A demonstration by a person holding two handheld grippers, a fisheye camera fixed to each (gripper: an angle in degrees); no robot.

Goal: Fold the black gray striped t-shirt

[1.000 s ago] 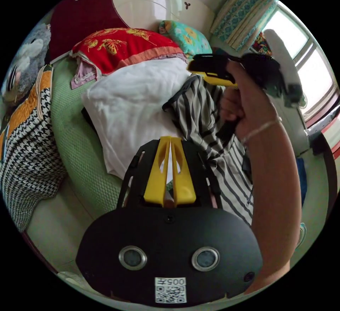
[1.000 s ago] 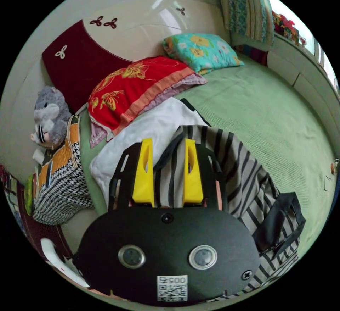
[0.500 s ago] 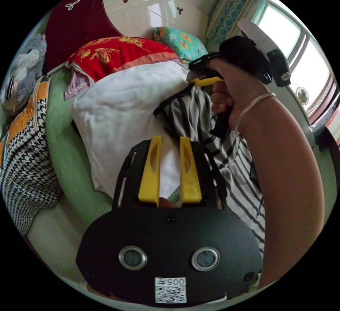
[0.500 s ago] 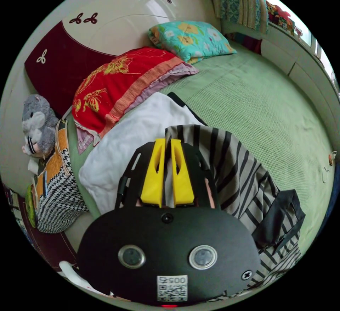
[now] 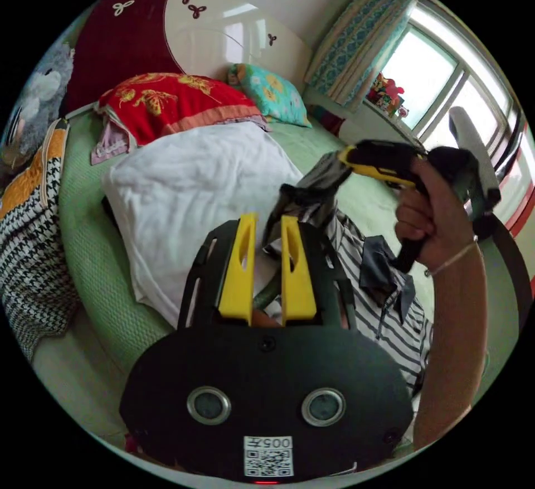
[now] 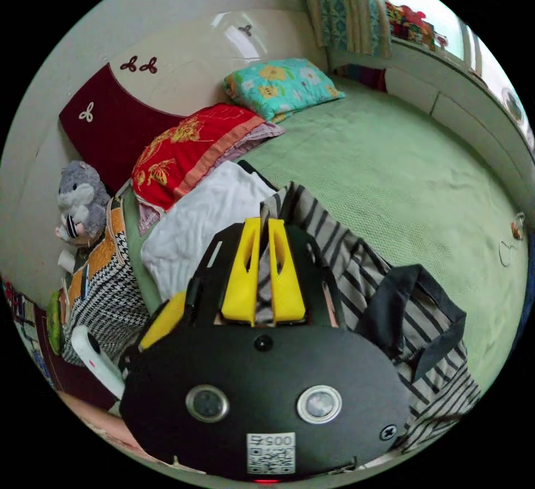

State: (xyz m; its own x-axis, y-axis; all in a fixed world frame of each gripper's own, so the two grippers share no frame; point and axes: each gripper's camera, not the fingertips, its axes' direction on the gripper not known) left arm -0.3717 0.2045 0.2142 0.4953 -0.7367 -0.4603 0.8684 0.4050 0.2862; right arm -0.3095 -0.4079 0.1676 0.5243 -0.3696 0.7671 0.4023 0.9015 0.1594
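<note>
While the right gripper [image 6: 263, 271] pinches a bunched edge of the black gray striped t-shirt [image 6: 356, 266] between jaws drawn nearly together, the rest of the garment trails away over the green bedspread [image 6: 401, 177], a dark sleeve folded across the stripes. Seen from the left gripper view, that same tool [image 5: 350, 161] is raised in a hand [image 5: 432, 221], with the shirt [image 5: 390, 299] hanging from its yellow tip. The left gripper [image 5: 267, 266] holds its jaws a little apart; a fold of striped cloth lies in the gap, but I cannot tell whether either jaw touches it. Just beside the shirt sits a white pillow [image 5: 195, 188], with a red pillow [image 5: 167, 101] behind it and a teal floral one [image 6: 281, 85] near the headboard [image 6: 167, 93].
</note>
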